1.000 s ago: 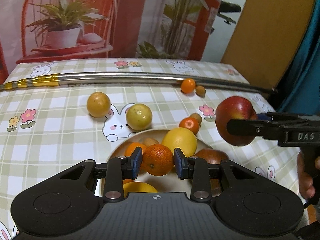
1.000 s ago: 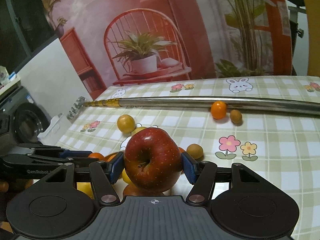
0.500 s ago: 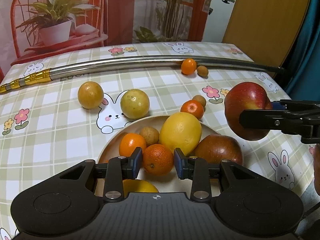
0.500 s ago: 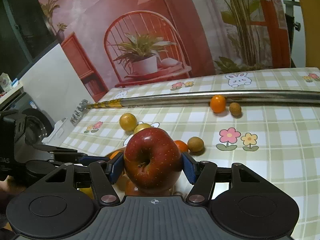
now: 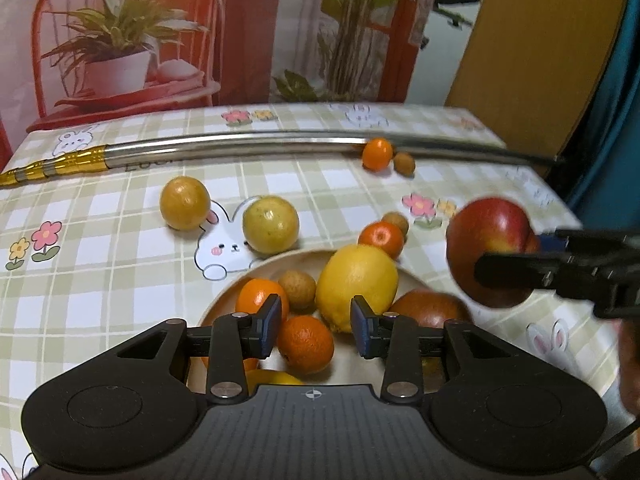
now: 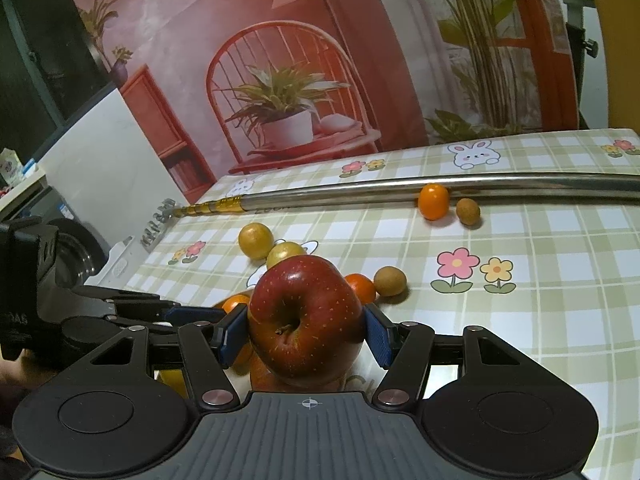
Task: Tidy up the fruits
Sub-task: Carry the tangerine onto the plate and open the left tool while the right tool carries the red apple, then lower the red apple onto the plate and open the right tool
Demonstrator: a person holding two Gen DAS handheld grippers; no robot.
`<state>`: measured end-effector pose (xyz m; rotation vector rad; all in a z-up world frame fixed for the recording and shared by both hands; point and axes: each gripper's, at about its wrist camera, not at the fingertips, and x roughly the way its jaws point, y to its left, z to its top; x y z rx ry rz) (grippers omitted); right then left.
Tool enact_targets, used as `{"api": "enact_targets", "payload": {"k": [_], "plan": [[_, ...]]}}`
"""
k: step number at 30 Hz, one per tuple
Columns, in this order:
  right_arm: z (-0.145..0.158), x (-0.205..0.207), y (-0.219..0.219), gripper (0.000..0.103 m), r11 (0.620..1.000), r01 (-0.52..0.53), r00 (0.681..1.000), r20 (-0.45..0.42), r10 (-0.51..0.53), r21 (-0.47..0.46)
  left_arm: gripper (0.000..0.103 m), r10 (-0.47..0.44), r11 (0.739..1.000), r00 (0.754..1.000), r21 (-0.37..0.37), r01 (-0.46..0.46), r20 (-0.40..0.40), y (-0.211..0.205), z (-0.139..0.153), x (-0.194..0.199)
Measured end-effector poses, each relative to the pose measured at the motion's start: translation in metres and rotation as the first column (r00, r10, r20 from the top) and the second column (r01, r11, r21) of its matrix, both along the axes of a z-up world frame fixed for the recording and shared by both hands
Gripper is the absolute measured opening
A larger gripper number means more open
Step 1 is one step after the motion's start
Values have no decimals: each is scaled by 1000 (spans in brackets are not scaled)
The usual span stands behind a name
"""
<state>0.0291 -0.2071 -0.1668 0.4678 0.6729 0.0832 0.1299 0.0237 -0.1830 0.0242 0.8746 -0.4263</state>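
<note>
My left tongs (image 5: 314, 326) are opening, letting the orange (image 5: 306, 344) settle in the plate (image 5: 224, 300). My right tongs (image 6: 306, 336) clamp the red apple (image 6: 306, 320) above the plate's edge; next it needs lowering into a free spot there.

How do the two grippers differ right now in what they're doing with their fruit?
The right gripper clamps a red apple in the air; the left gripper is opening, its pads off the orange, which sits in the wooden plate. The apple is larger. Both hang over the plate.
</note>
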Motion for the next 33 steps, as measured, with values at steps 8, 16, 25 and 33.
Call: {"api": "enact_targets", "payload": {"k": [8, 16, 25, 33], "plan": [[5, -2, 11, 57, 1000, -22, 1000, 0, 22, -13, 51, 136, 988, 990, -74, -133, 27, 29, 23, -21], [11, 3, 29, 57, 997, -69, 998, -10, 69, -31, 56, 180, 983, 982, -48, -177, 58, 46, 35, -36], [18, 8, 61, 57, 988, -133, 991, -35, 130, -79, 58, 208, 974, 977, -107, -202, 44, 64, 33, -47], [17, 9, 87, 57, 978, -185, 981, -72, 178, -98, 62, 215, 968, 975, -143, -206, 54, 75, 30, -64]]}}
